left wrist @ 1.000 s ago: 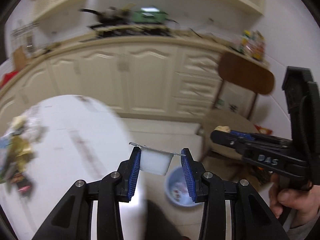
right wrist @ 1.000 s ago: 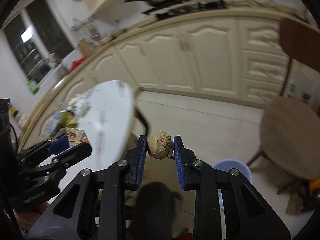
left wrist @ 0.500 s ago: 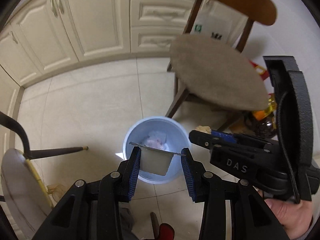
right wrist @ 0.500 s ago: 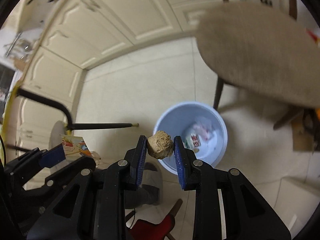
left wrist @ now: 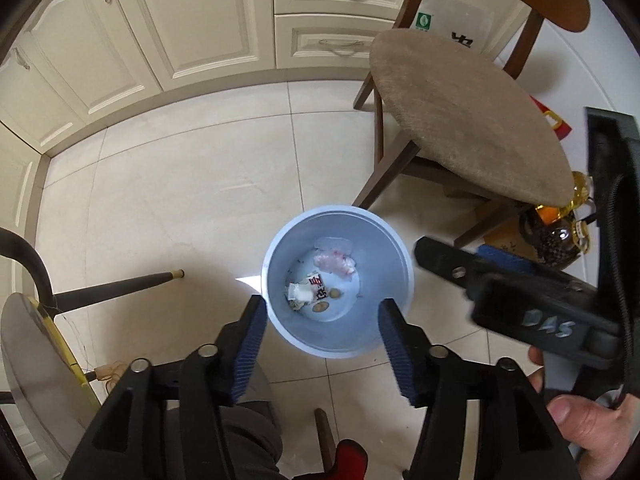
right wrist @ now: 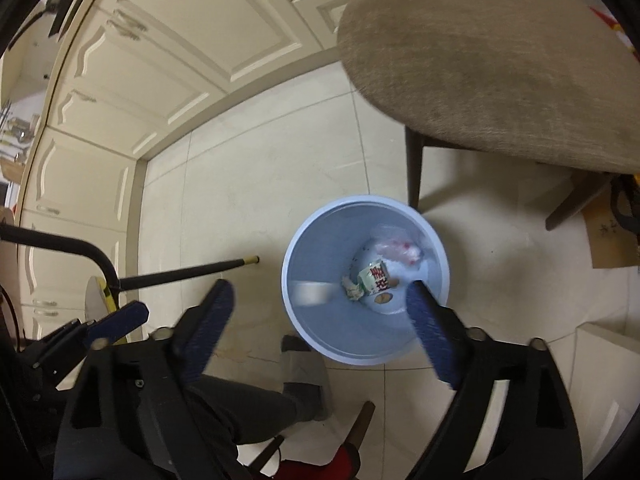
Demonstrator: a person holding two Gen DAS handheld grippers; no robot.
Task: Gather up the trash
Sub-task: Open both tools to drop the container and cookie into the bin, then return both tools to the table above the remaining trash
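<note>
A light-blue trash bin (left wrist: 276, 248) (right wrist: 320, 220) stands on the tiled floor under both grippers. My left gripper (left wrist: 324, 340) points down over its near rim, jaws opening, with nothing between them. My right gripper (right wrist: 320, 320) also hangs over the bin, its blurred jaws opening wide and empty. Inside the bin lie a white plastic cup (left wrist: 301, 292), a pink wrapper (left wrist: 335, 262) (right wrist: 396, 250), a printed wrapper (right wrist: 376, 278) and brown lumps (left wrist: 320, 307) (right wrist: 382, 299). A blurred white shape (right wrist: 312, 294) shows against the bin's inner wall. A hand (left wrist: 580, 428) holds the right gripper at the right of the left wrist view.
A wooden chair with a beige seat (left wrist: 460, 120) (right wrist: 500, 72) stands right behind the bin. Cream cabinets (left wrist: 180, 20) line the far side. A black table leg (left wrist: 120, 284) (right wrist: 180, 274) reaches in from the left. The person's trouser leg (right wrist: 248, 404) is just below. Bottles (left wrist: 560, 232) stand under the chair.
Both grippers dropped and tipped down over the bin, then opened. The white cup left the left gripper and the brown lump left the right one; both now lie in the bin.
</note>
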